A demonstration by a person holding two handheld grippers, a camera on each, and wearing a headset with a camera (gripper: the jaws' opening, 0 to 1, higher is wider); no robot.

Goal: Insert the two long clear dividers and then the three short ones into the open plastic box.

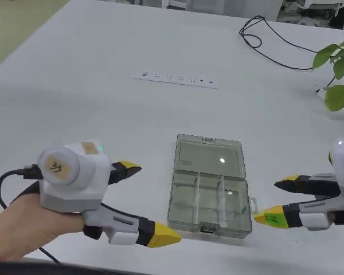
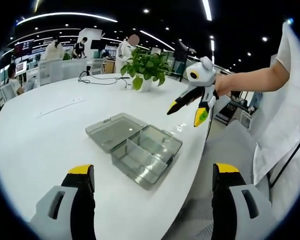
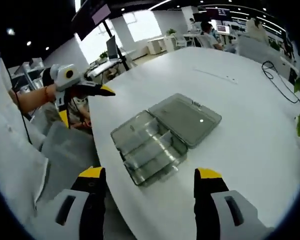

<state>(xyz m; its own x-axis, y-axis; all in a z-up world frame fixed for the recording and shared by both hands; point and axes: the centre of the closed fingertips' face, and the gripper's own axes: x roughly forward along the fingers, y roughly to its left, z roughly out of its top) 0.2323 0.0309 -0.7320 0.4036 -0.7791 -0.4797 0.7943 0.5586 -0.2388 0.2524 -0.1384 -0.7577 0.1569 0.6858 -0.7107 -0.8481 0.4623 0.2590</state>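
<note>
Here the plastic box sits open on the white bench, close to the near edge and between the two tools. It is a shallow rectangle of smoky, see-through plastic with rounded corners and thin walls. Its lid is folded back flat on the bench behind the base, joined to it along the hinge edge, and a small glint of ceiling light shows on its smooth face. In the base, two long clear dividers stand upright, running from front to back and splitting it into three lanes; whether any short cross pieces are seated is too faint to tell. A small catch juts from the middle of the front wall. The left tool hovers just left of the box, held by a hand, its jaws spread wide and empty; the body is a matte white-grey shell, and the black jaws end in pointed yellow tips. The right tool hangs just right of the box, its jaws likewise parted with nothing between them, a green label on the lower yellow tip. Further back on the bench lies a flat white power strip, a looped black cable and, at the far right, a leafy green plant.
</note>
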